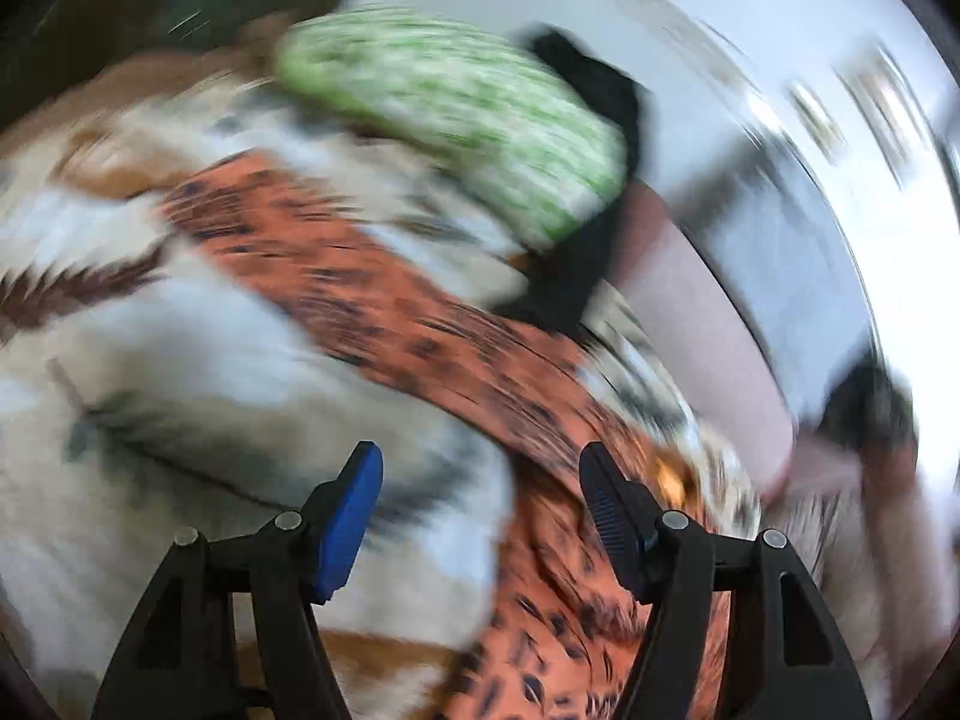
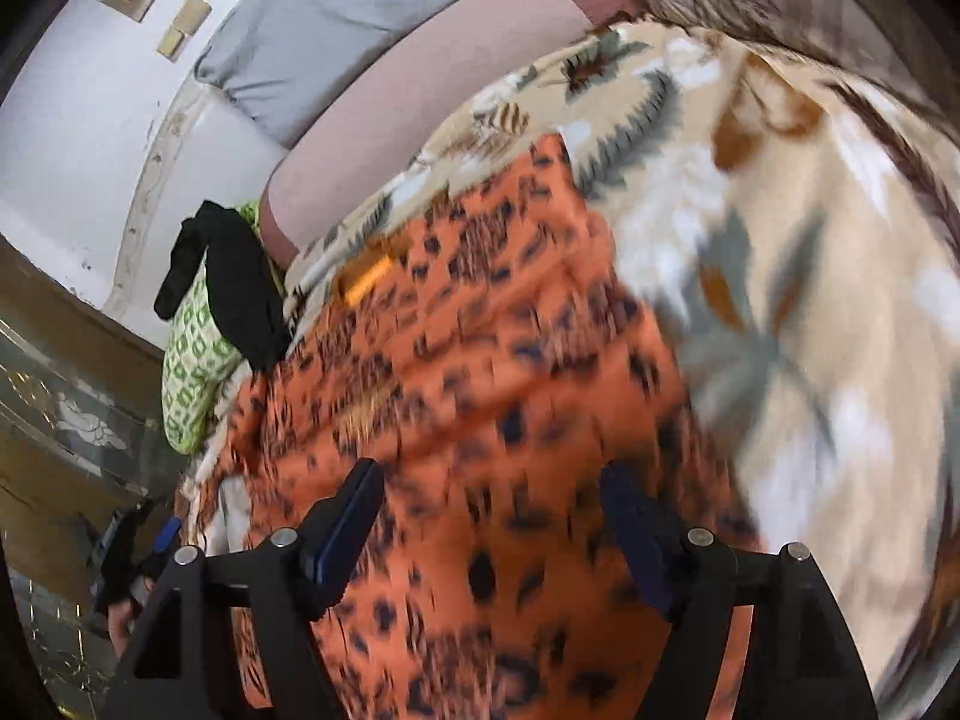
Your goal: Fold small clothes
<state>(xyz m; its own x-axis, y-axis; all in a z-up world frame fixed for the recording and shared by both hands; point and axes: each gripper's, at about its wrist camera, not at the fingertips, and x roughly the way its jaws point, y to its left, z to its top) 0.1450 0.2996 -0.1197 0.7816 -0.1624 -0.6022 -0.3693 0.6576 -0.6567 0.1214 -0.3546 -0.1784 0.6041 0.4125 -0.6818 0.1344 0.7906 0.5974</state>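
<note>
Left wrist view, heavily blurred: left gripper (image 1: 480,516) jaws open, empty, above orange spotted garment (image 1: 384,294) running diagonally across floral blanket (image 1: 180,372)

Right wrist view: right gripper (image 2: 489,531) jaws open over same thin, limp cloth at lower centre; best pinched at an edge, both sides level

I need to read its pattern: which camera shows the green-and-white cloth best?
The right wrist view: the green-and-white cloth is fairly sharp there, its block print readable, though a black garment drapes over part of it. The left wrist view shows it larger but smeared by motion blur.
</note>
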